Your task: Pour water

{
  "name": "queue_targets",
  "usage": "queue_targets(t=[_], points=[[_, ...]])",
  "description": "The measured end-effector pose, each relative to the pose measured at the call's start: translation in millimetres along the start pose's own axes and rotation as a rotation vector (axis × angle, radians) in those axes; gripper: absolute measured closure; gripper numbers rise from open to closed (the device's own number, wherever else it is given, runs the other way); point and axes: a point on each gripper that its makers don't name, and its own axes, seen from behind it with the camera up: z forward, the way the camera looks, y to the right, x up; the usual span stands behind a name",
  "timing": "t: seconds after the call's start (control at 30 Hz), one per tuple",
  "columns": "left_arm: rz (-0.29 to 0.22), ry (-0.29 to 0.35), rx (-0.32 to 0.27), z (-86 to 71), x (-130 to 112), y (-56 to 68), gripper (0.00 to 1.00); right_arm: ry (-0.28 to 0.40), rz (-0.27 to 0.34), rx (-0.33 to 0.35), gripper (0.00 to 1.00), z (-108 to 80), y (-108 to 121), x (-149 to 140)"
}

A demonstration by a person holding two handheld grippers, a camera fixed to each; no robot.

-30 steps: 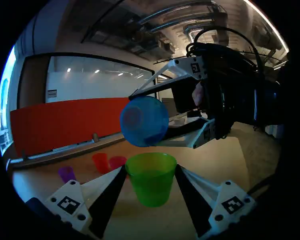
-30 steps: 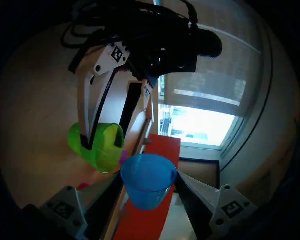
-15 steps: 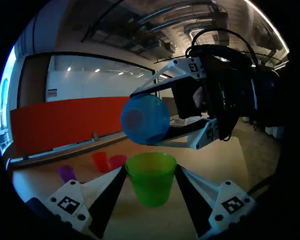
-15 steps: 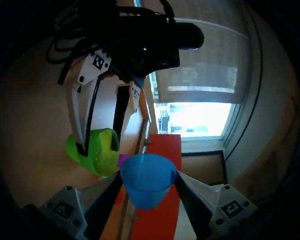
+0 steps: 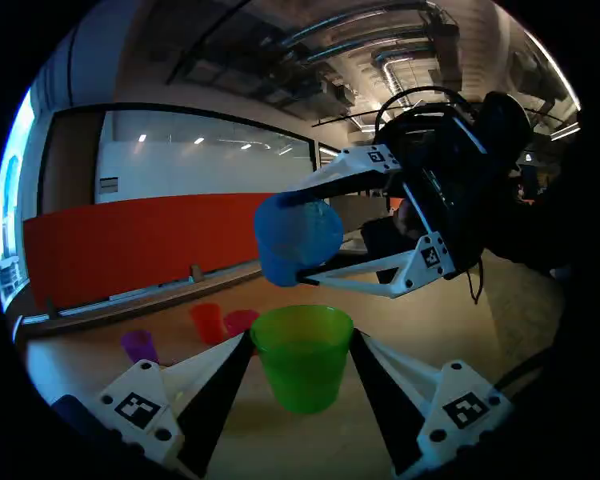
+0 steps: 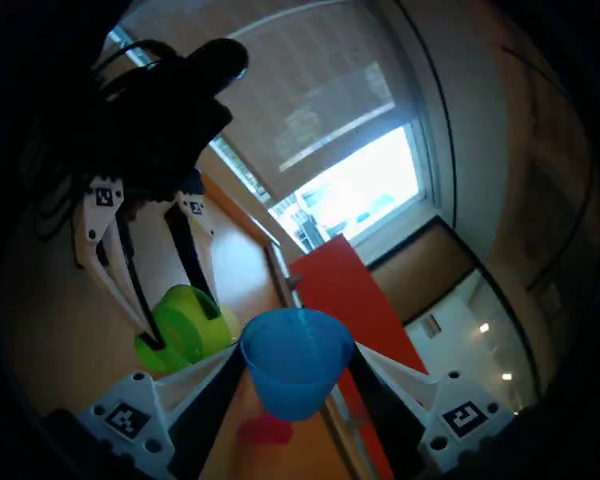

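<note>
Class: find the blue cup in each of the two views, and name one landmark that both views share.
Left gripper view: blue cup at centre, above the green cup, between the farther jaws.
Right gripper view: blue cup at bottom centre, between the near jaws.
Shared landmark: the green cup, lower left there.

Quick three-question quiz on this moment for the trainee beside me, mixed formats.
1. The left hand-held gripper holds: A the green cup, B the blue cup, C nothing.
2. True or false: the right hand-held gripper is open and empty.
3. How many other cups stand on the table behind the green cup?
Key: 1 A. 2 False: shut on the blue cup. 3 Three: purple cup, red cup, pink cup.
</note>
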Motion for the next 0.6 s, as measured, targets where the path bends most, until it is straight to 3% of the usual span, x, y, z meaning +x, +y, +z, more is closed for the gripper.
queue_targets(t=[0.3, 0.6], points=[[-0.004, -0.003, 0.009, -0.3, -0.5, -3.3, 0.13, -0.016, 0.423, 0.011, 0.09, -6.0, -11.6, -17.1], [-0.005, 0.001, 0.016, -1.3, 2.1, -7.2, 0.13, -0.034, 0.690, 0.021, 0.09, -7.3, -18.4, -27.0]])
